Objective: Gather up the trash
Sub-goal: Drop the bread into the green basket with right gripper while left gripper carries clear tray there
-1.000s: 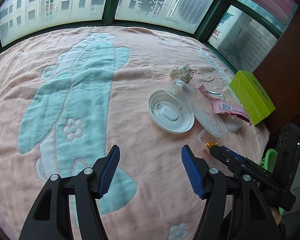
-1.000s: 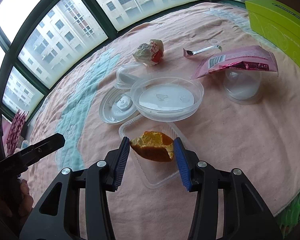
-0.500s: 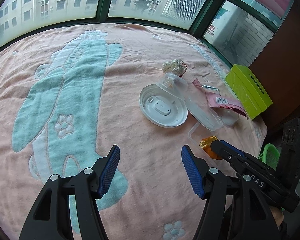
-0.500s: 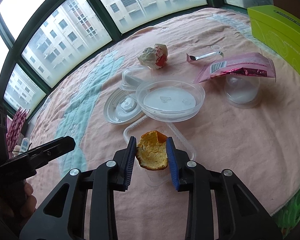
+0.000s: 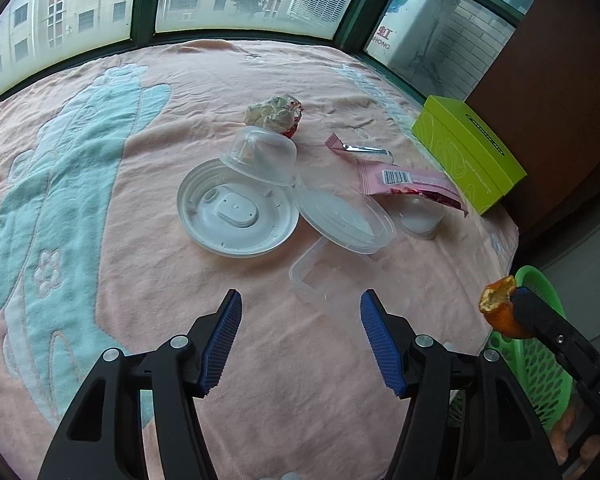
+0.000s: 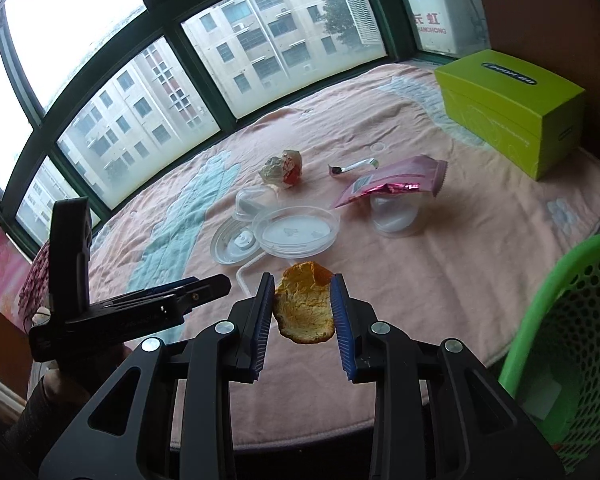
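Lifted clear of its clear plastic tray since a second ago, orange peel hangs pinched in my right gripper, above the pink blanket, near the green basket. My left gripper, fingers spread and holding nothing, hovers beside that tray.
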Demonstrator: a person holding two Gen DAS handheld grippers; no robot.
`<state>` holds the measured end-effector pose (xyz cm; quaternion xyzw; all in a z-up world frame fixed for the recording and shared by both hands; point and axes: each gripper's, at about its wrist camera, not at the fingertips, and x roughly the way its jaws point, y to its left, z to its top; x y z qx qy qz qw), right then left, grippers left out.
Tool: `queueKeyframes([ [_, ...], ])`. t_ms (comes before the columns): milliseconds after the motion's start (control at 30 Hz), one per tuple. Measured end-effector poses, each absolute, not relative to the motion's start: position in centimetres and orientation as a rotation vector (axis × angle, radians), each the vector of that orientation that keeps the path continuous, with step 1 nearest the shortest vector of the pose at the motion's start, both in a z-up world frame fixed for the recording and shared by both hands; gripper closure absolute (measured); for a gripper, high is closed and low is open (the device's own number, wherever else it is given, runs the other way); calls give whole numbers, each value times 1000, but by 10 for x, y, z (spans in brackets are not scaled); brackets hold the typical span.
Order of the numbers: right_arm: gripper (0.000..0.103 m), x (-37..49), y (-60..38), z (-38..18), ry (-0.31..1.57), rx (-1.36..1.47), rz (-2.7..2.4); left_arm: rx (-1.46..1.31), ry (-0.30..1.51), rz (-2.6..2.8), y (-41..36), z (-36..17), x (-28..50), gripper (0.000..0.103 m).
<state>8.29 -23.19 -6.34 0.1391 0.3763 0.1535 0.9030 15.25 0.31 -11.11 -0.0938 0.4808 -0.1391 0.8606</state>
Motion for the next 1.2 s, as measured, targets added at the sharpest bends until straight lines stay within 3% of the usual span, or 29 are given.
queueKeyframes([
  [200,74,63,-265,-53,743,309,259,-178,1051,-279,-11,-127,172,61],
  [300,74,53,-279,-50,728,314,224,-199,1077,-279,-13,-133,177,78],
  [567,74,29,-310,-52,714,332,133,-173,1054,-272,-17,-120,164,96],
  [900,74,-6,-342,-53,696,346,30,-149,955,-338,-17,-69,128,97],
  [1200,71,-31,-386,-49,669,366,-85,-117,888,-473,-71,-28,112,97],
])
